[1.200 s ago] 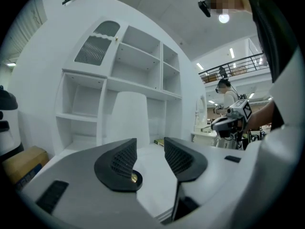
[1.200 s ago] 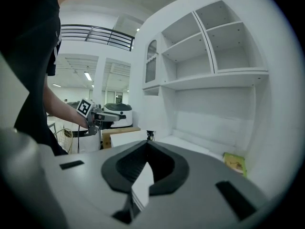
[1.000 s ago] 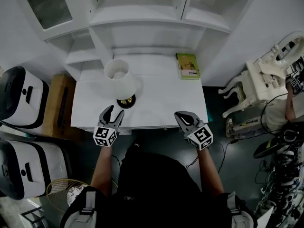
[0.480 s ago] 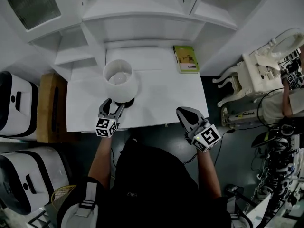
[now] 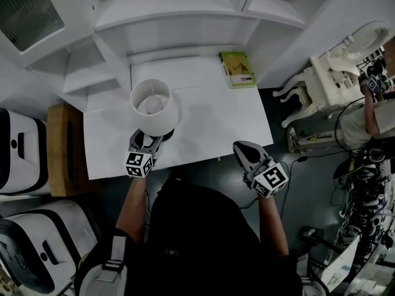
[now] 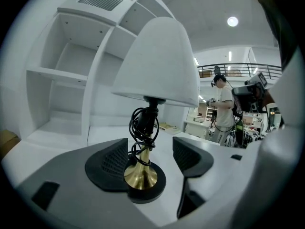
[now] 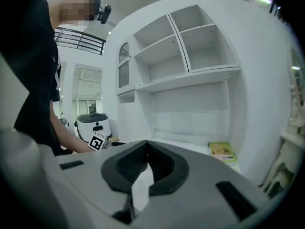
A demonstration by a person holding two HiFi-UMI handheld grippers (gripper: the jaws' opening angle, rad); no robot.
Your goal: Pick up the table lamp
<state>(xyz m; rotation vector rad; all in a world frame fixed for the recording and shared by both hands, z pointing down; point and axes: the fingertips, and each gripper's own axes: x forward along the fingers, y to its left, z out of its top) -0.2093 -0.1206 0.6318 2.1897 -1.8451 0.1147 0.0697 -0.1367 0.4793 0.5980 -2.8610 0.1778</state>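
Observation:
The table lamp (image 5: pixel 154 106) stands near the front left of the white table (image 5: pixel 216 122): white dome shade, brass stem, black round base, black cord coiled round the stem (image 6: pixel 143 123). My left gripper (image 5: pixel 147 140) reaches under the shade. Its jaws are opening and stand one on each side of the brass foot (image 6: pixel 140 175), and the pads (image 6: pixel 114 161) do not press on it. My right gripper (image 5: pixel 242 148) hangs just off the table's front edge, to the right of the lamp. In the right gripper view its fingertips (image 7: pixel 146 147) meet with nothing between them.
A green book (image 5: pixel 236 68) lies at the table's back right corner. White shelving (image 5: pixel 185 17) rises behind the table. White machines (image 5: pixel 18 147) and a wooden box (image 5: pixel 58 147) stand to the left, an ornate white chair (image 5: pixel 333 85) to the right. Another person (image 6: pixel 221 109) stands far off.
My left gripper has moved forward over the table edge, and its jaws now flank the lamp's base under the shade. The right gripper has barely shifted.

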